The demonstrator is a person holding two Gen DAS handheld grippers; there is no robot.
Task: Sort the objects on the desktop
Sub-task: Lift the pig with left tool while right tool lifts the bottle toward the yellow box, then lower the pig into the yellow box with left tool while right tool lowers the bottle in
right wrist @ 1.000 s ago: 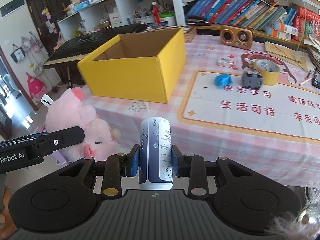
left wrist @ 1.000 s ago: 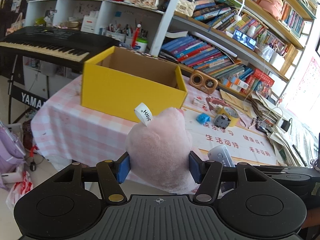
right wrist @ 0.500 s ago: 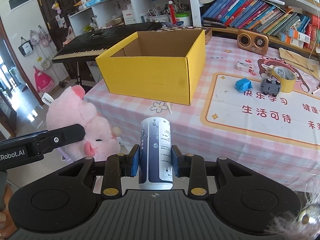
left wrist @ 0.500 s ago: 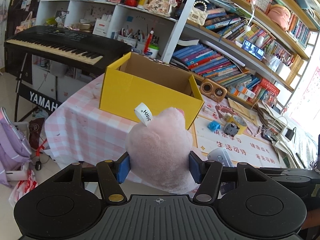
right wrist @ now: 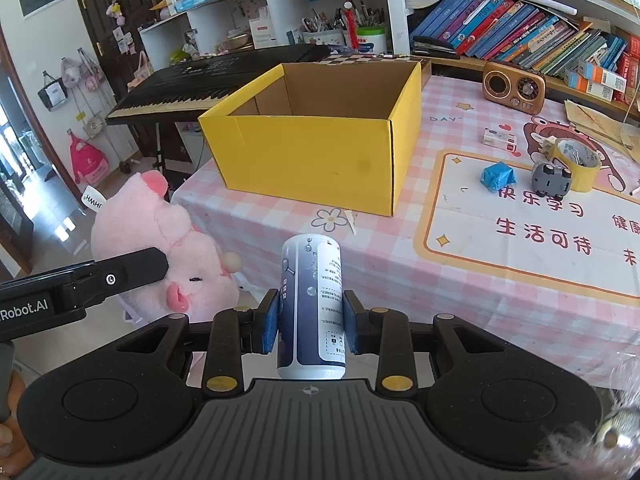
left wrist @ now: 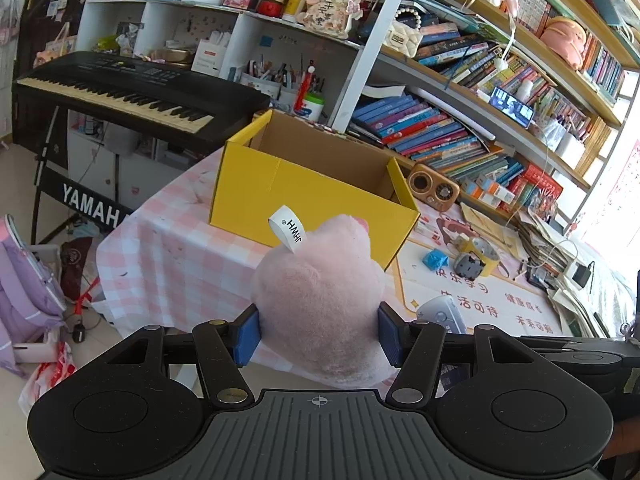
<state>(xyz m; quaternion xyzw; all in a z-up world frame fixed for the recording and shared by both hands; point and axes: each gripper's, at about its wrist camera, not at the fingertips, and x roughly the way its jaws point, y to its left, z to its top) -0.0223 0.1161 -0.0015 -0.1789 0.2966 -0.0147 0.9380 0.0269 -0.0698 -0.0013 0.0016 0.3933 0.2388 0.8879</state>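
Note:
A pink plush pig (left wrist: 320, 300) with a white tag is squeezed between the blue pads of my left gripper (left wrist: 319, 334), held in the air off the table's near corner. The same pig (right wrist: 160, 248) shows at the left of the right wrist view, with the left gripper's finger (right wrist: 120, 276) across it. My right gripper (right wrist: 311, 320) is shut on an upright blue-and-white can (right wrist: 312, 304). The open yellow cardboard box (right wrist: 320, 148) stands on the pink checked tablecloth (right wrist: 400, 264) ahead of both grippers, its inside showing nothing.
On the table right of the box lie a blue crumpled wrapper (right wrist: 497, 176), a grey toy car (right wrist: 550, 178), a yellow tape roll (right wrist: 576, 162), a small card box (right wrist: 500, 139) and a wooden radio (right wrist: 514, 87). A black keyboard (left wrist: 132, 94) stands left; bookshelves (left wrist: 460, 136) behind.
Both grippers have drawn back level from the table with their loads; the yellow box looks smaller and farther in both views. Neither grip has changed.

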